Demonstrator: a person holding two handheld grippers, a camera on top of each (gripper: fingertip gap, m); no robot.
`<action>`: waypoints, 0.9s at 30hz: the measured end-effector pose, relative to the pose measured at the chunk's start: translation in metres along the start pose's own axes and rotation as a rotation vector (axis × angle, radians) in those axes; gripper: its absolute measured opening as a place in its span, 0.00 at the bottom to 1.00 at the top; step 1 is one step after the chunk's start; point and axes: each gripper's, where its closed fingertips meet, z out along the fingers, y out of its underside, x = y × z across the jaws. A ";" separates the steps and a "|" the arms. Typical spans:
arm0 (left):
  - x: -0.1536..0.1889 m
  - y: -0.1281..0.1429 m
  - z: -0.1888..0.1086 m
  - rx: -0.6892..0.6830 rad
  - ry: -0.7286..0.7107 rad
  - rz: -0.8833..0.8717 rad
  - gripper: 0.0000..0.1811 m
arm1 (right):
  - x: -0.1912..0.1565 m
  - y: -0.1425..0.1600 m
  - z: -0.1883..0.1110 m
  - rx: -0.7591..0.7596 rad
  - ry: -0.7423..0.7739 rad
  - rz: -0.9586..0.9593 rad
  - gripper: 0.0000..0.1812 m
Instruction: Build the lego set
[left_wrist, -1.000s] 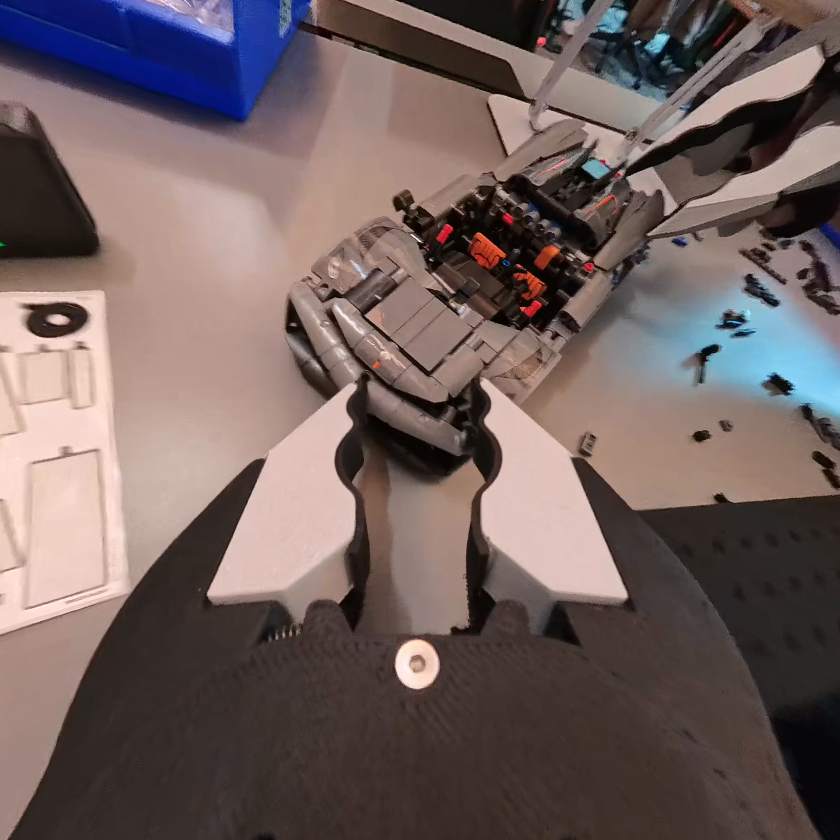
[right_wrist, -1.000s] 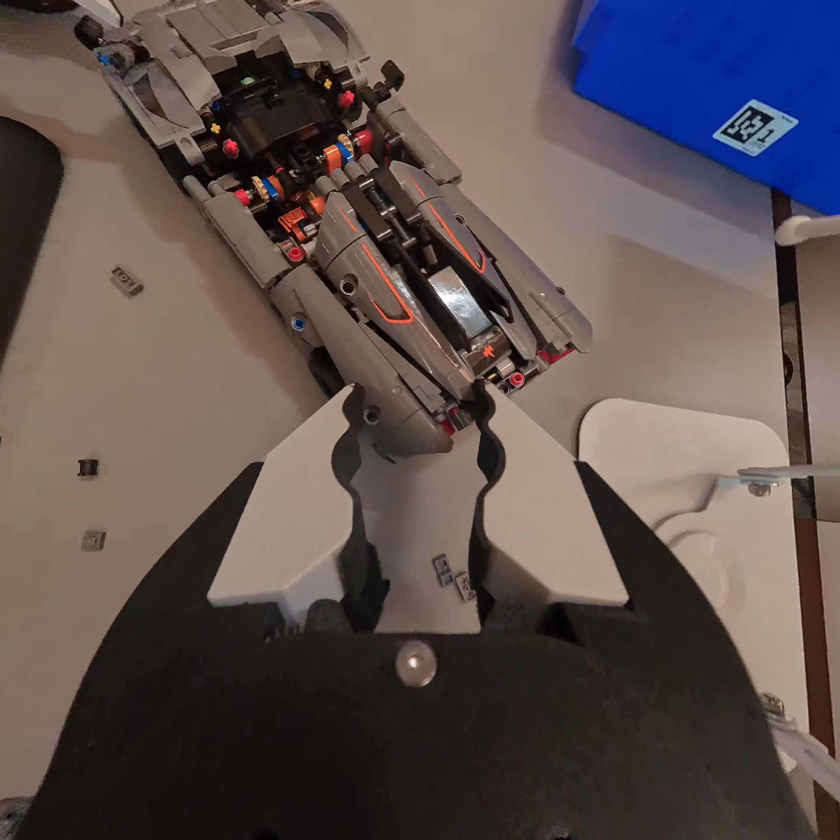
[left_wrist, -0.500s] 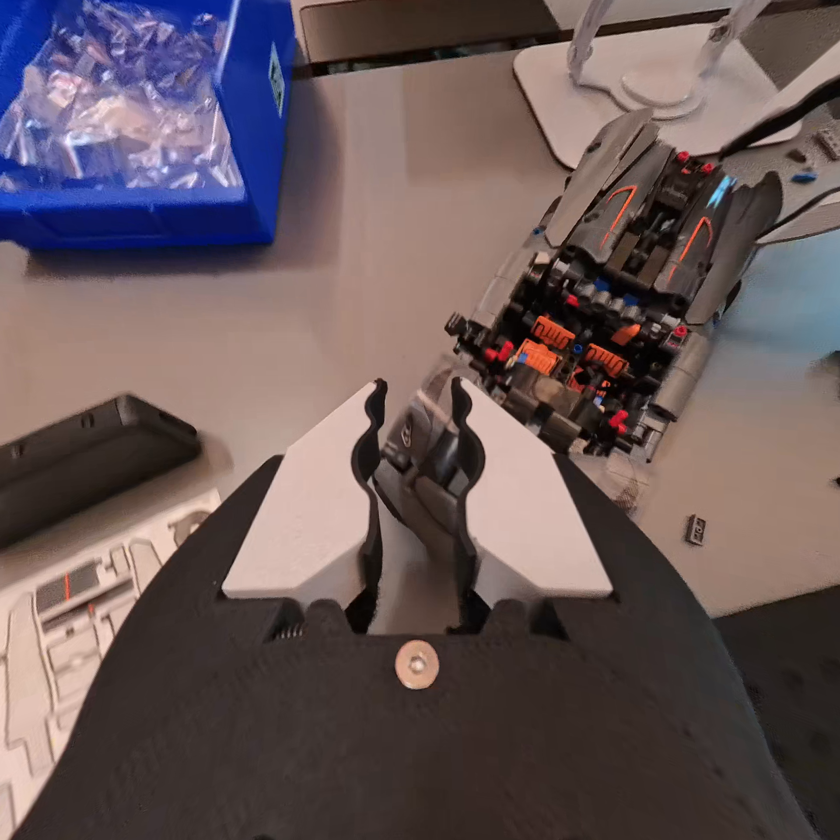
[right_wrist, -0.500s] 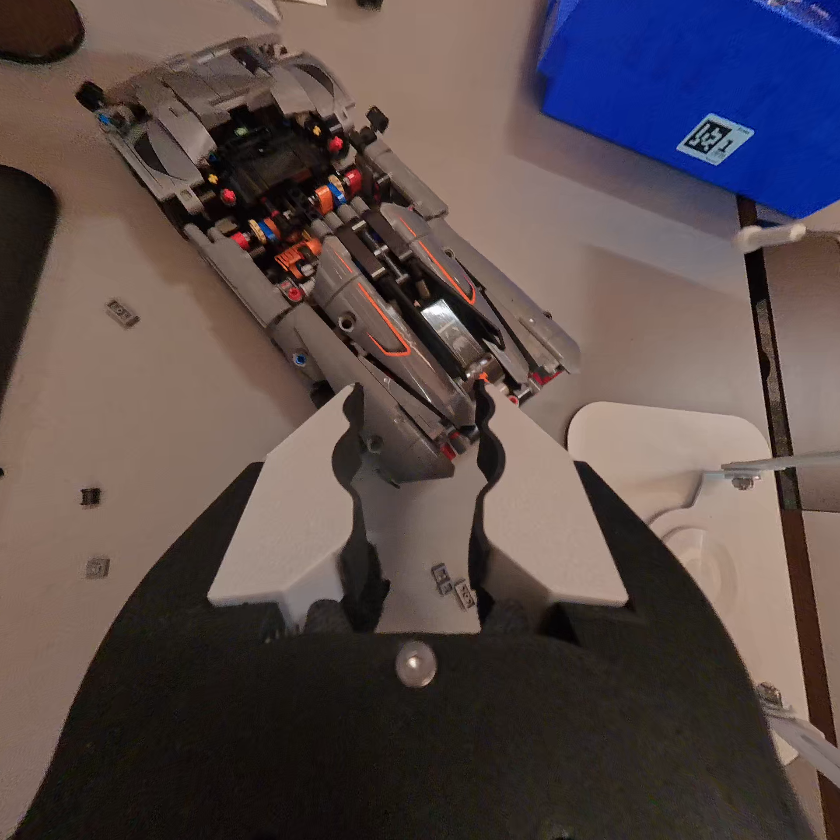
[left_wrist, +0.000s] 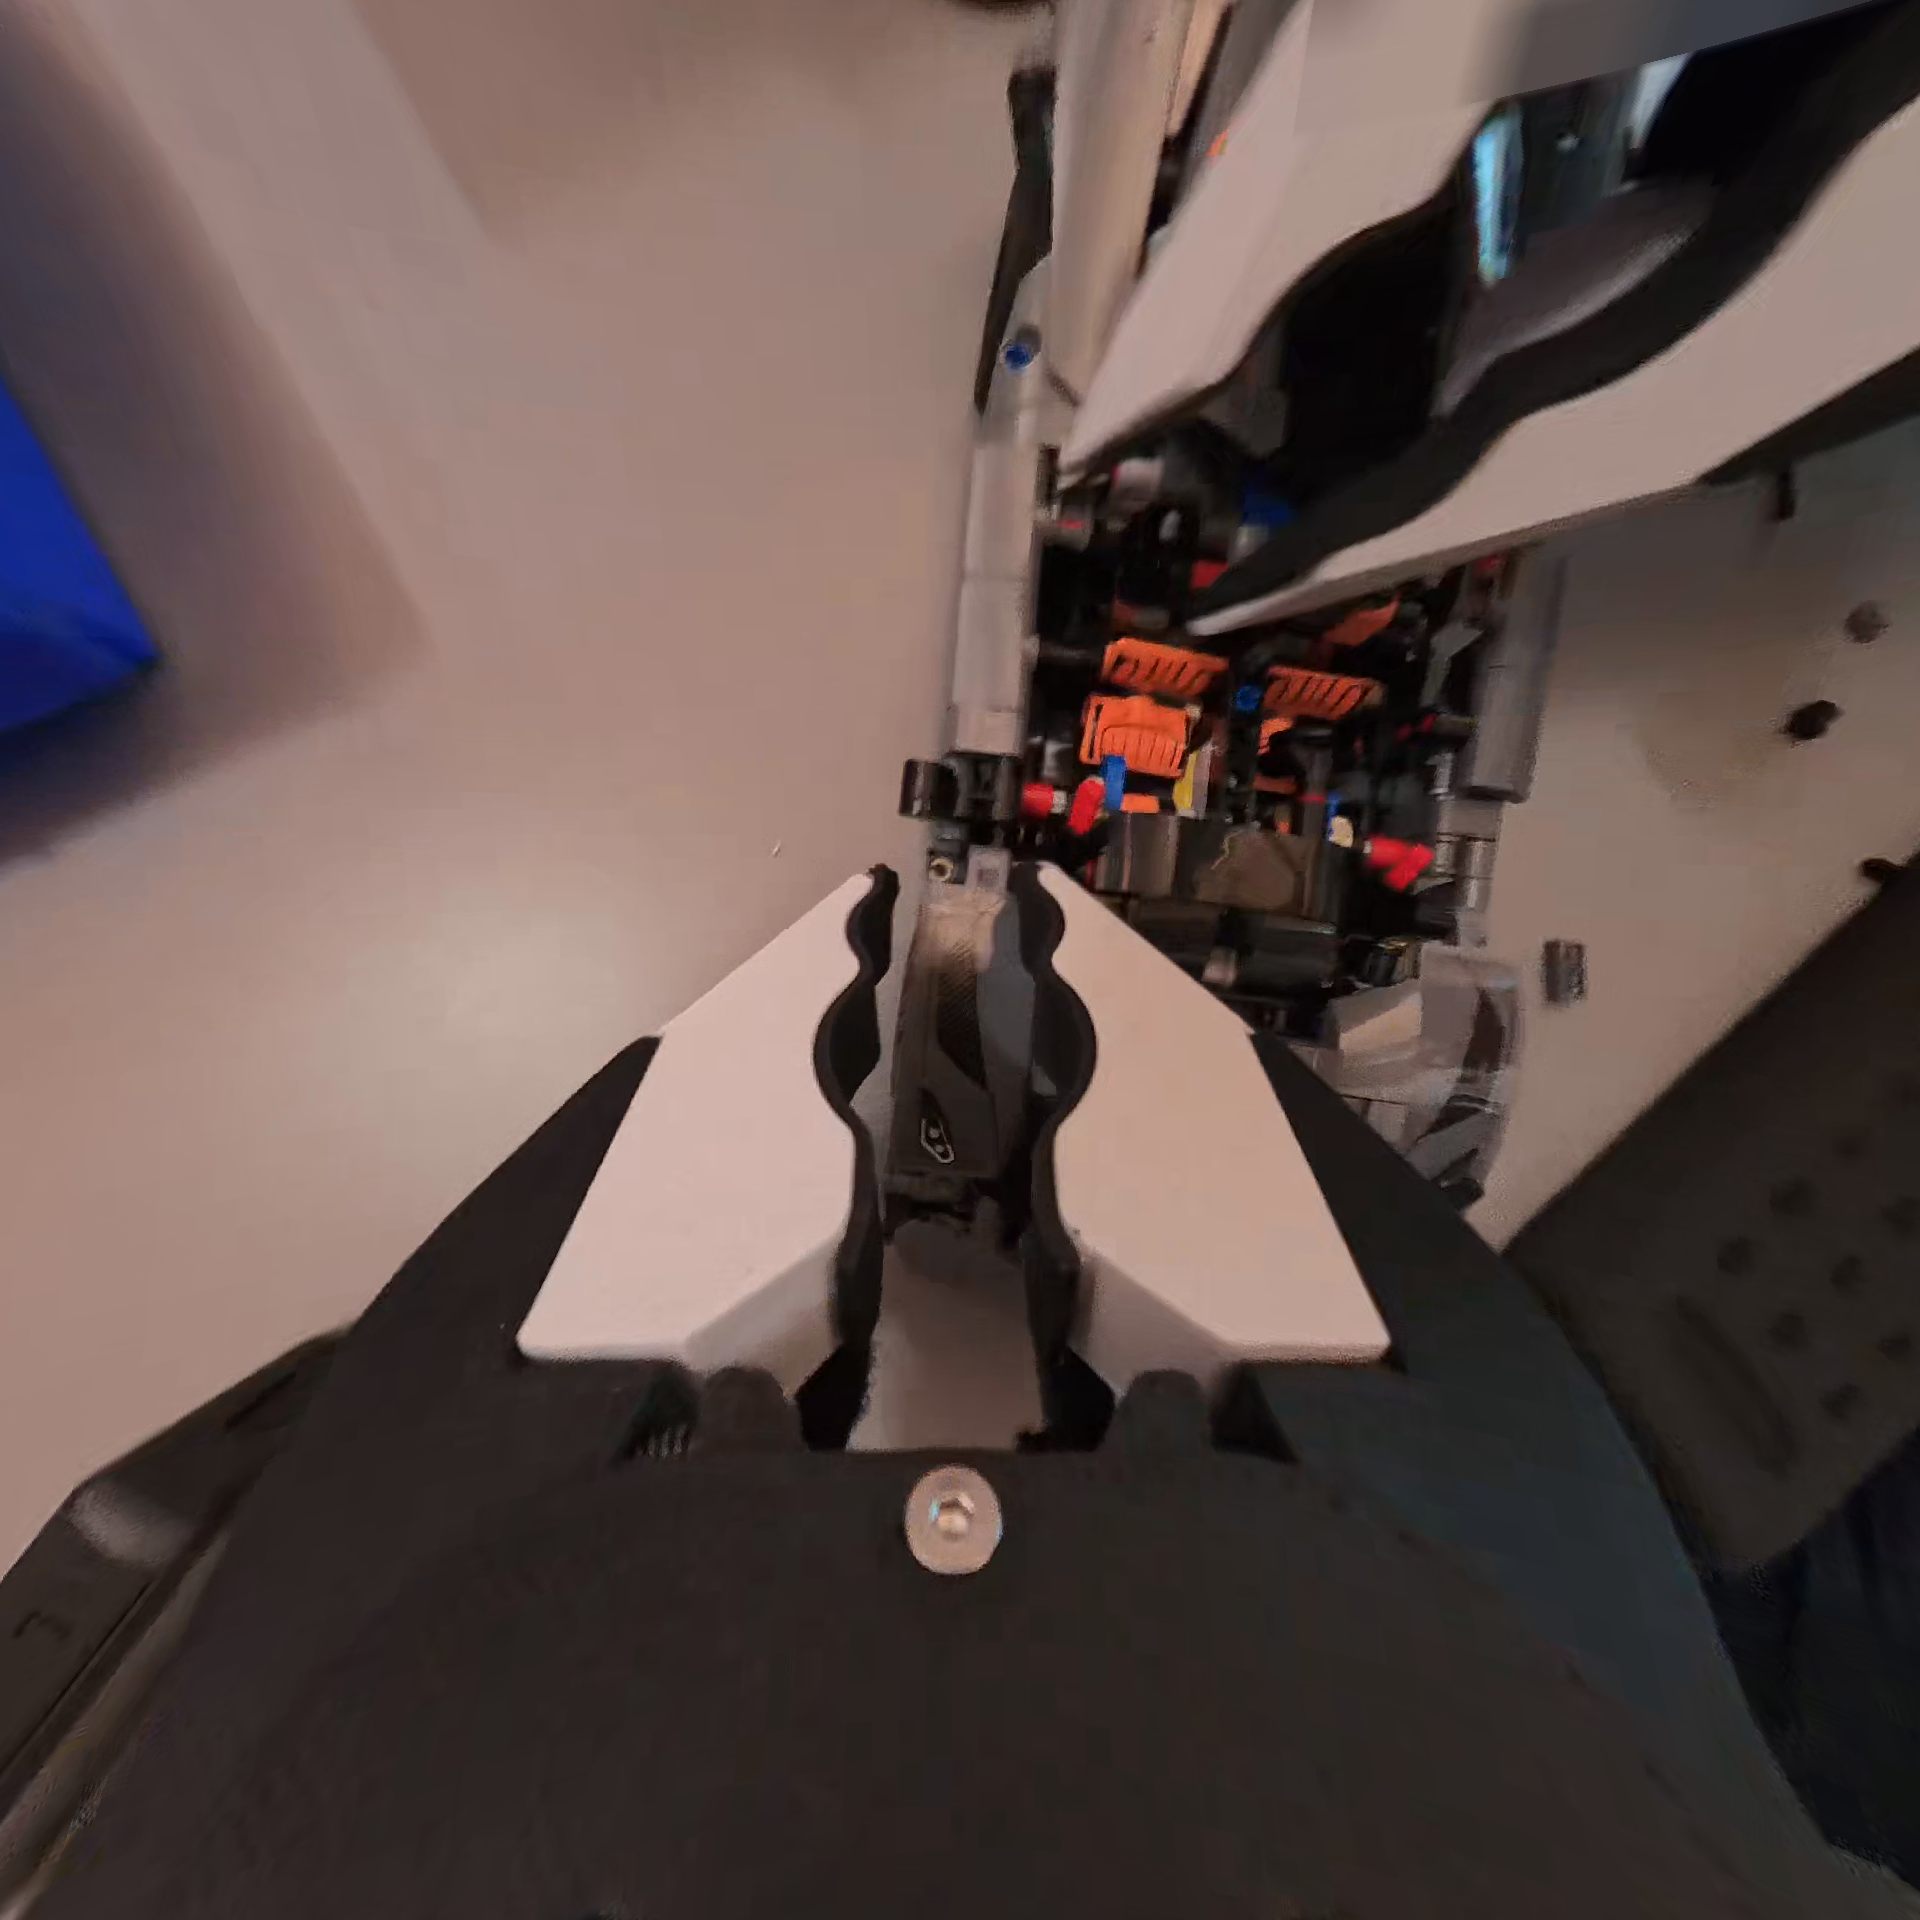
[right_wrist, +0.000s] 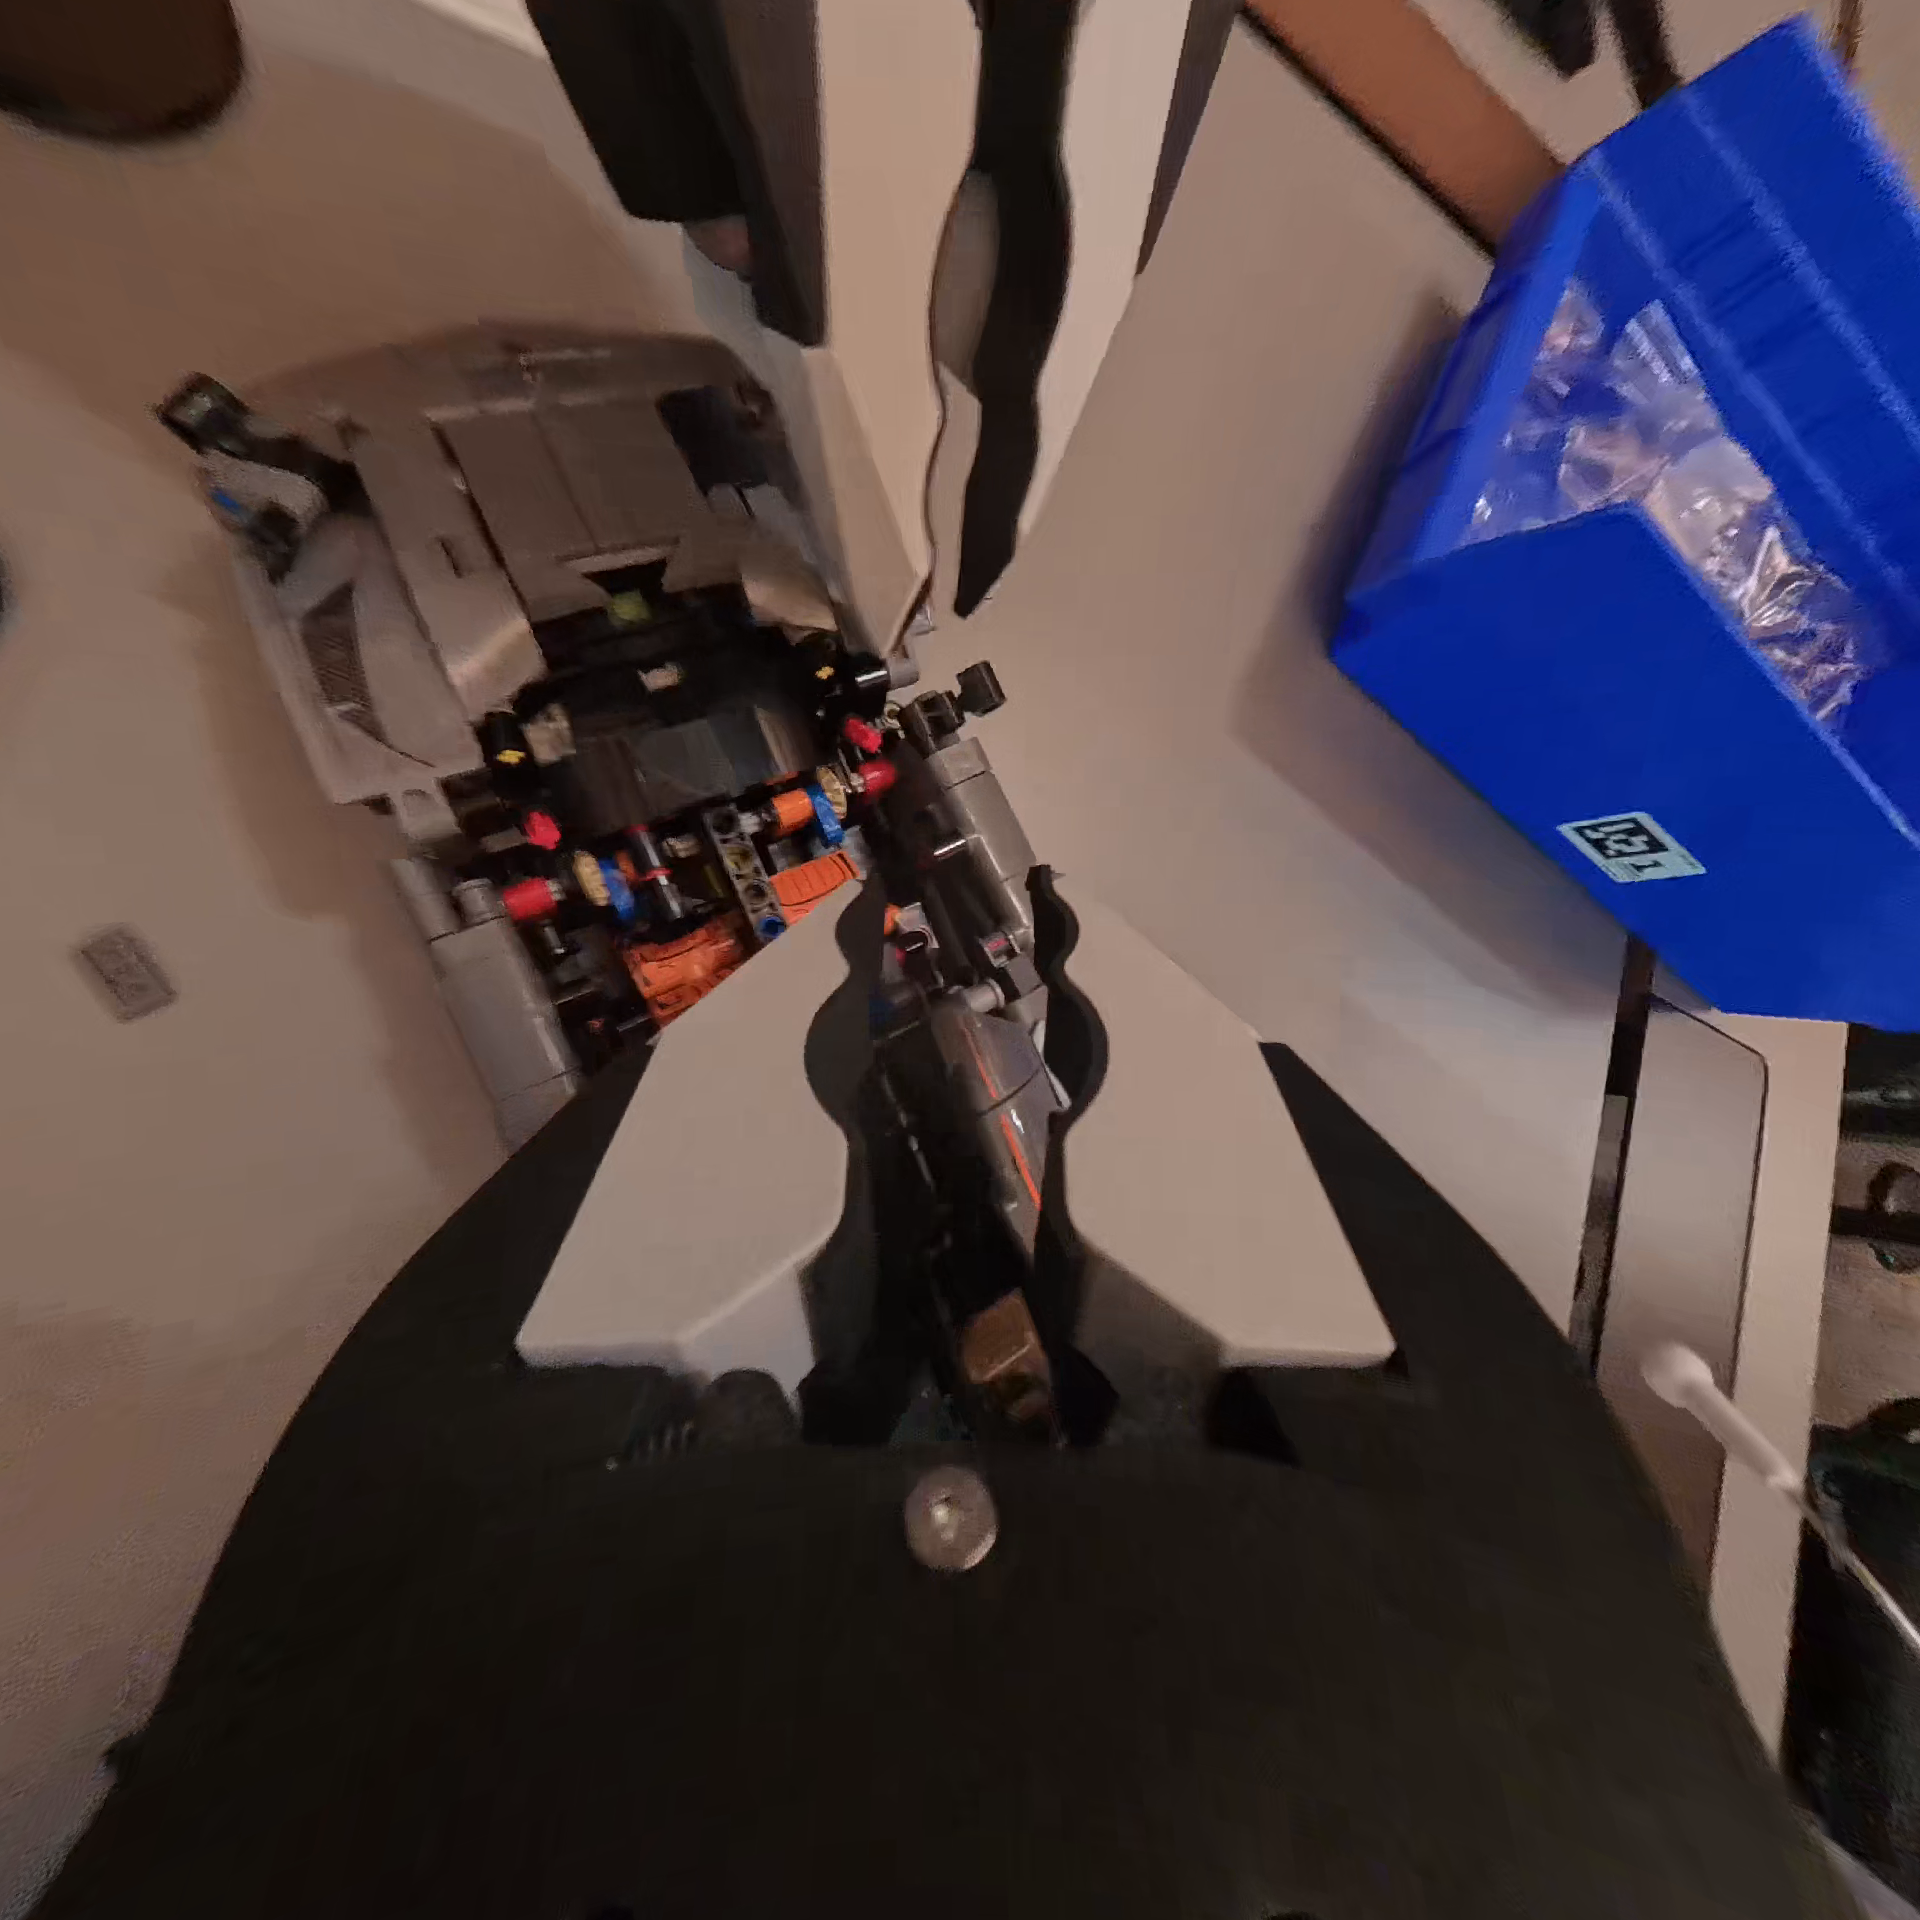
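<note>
The grey lego car has an open middle with orange, red and blue parts. My left gripper is shut on the car's front left corner, and a grey and black panel sits between its fingers. My right gripper is shut on the car's rear, with a dark panel with an orange stripe between its fingers. The car's grey hood lies beyond. Each gripper shows in the other's view: the right one and the left one. I cannot tell whether the car is off the table.
A blue bin with clear bags stands right of the car and shows at the left edge of the left wrist view. A black mat lies to the right. Small loose pieces lie on the table. A white stand base is nearby. Left tips to right tips: about 6 centimetres.
Both grippers have moved in over the car and narrowed onto it, the left on the front corner, the right on the rear. Both views have swung and are blurred.
</note>
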 end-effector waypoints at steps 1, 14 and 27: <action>0.001 -0.004 -0.001 0.040 0.008 0.010 0.11 | 0.003 0.001 0.004 -0.014 0.016 -0.017 0.15; 0.002 -0.007 0.002 0.203 0.045 -0.082 0.10 | 0.006 -0.011 0.020 -0.033 -0.035 -0.021 0.13; 0.004 -0.011 0.010 0.173 0.067 -0.080 0.09 | 0.009 -0.003 0.031 -0.192 -0.202 -0.101 0.13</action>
